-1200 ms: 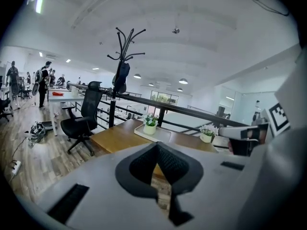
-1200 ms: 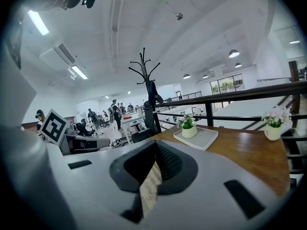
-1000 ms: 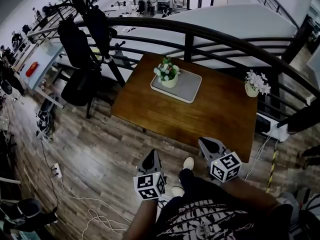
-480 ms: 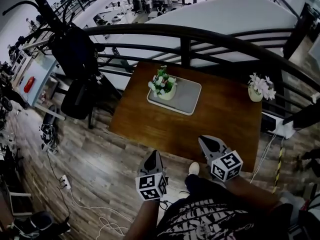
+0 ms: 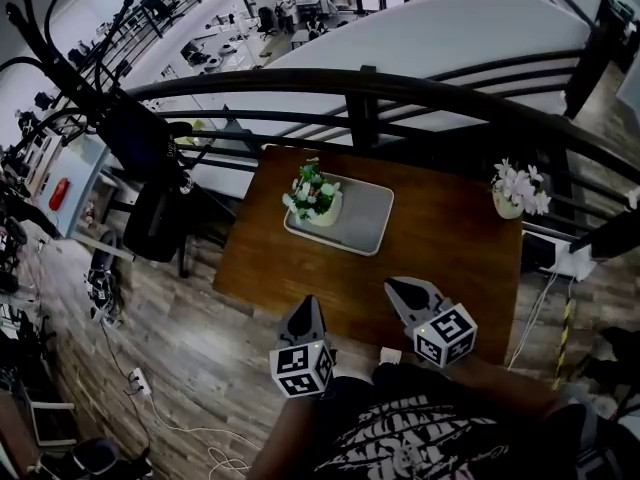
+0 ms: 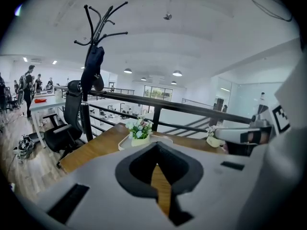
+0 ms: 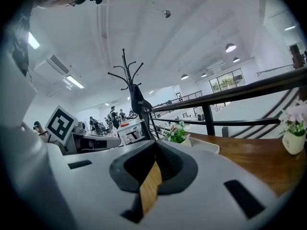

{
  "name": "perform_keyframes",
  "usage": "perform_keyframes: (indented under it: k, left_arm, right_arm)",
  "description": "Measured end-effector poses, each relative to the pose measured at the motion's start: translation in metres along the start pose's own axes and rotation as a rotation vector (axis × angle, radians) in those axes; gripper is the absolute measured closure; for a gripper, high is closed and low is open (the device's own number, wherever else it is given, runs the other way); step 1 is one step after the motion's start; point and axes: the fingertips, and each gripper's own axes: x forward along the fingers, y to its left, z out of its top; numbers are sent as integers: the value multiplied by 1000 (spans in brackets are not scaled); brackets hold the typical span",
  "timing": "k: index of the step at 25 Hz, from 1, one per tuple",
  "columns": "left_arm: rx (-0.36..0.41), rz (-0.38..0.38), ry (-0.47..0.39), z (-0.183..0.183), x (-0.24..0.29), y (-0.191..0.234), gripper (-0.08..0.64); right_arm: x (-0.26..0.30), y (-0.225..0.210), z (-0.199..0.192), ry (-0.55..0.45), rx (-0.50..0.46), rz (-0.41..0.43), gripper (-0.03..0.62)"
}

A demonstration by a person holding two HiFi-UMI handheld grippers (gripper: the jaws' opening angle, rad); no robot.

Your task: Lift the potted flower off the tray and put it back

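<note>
The potted flower (image 5: 315,198), white and pink blooms in a pale pot, stands on the left end of a grey tray (image 5: 360,223) on the wooden table (image 5: 440,258). It also shows ahead in the left gripper view as the same flower pot (image 6: 140,131) and in the right gripper view (image 7: 177,134). My left gripper (image 5: 305,306) is shut and empty at the table's near edge. The right gripper (image 5: 397,288) hovers over the near edge with its jaws together and nothing between them. Both are well short of the tray.
A second flower pot (image 5: 515,193) stands at the table's right edge. A dark railing (image 5: 360,83) runs behind the table. A coat rack (image 5: 90,78) and an office chair (image 5: 155,218) stand to the left. Cables lie on the plank floor (image 5: 140,383).
Both grippers have come forward toward the table, from over the floor to its near edge. The flower and tray have stayed where they were.
</note>
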Motion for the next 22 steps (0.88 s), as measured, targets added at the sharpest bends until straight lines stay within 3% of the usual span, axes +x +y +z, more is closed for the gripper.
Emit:
perform_keyframes:
  k: [15, 22]
  left_arm:
    - [64, -14, 5, 30, 32, -5, 551]
    - [60, -40, 25, 24, 54, 7, 551]
  right_arm:
    - [14, -37, 22, -25, 39, -29, 594]
    - [30, -43, 16, 3, 26, -54, 594]
